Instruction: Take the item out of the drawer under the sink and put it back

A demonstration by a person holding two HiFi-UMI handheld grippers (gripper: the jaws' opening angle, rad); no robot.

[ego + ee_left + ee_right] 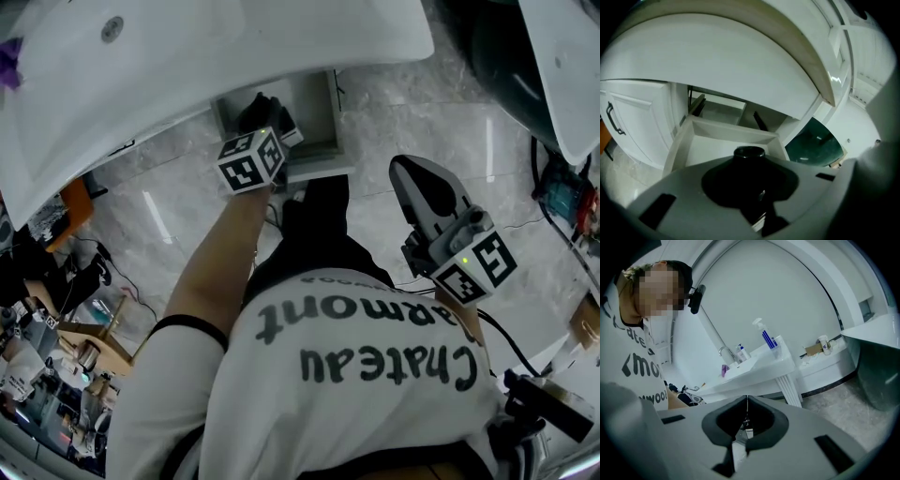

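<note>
The drawer [323, 150] under the white sink [187, 66] stands pulled out. My left gripper [272, 127] reaches over it, shut on a black item [255, 111]. In the left gripper view the item's round black top [749, 152] sits between the tips of the left gripper [750, 160], above the drawer's pale rim [736, 132] and below the sink's underside [740, 70]. My right gripper [412, 167] hangs to the right over the marble floor, shut and empty. Its tips meet in the right gripper view [747, 398].
A cabinet door with a black handle [614, 119] stands left of the drawer. A dark green tub [815, 145] lies to its right. Clutter [56, 347] and cables [562, 197] line the floor's edges. The sink top carries a spray bottle [764, 336].
</note>
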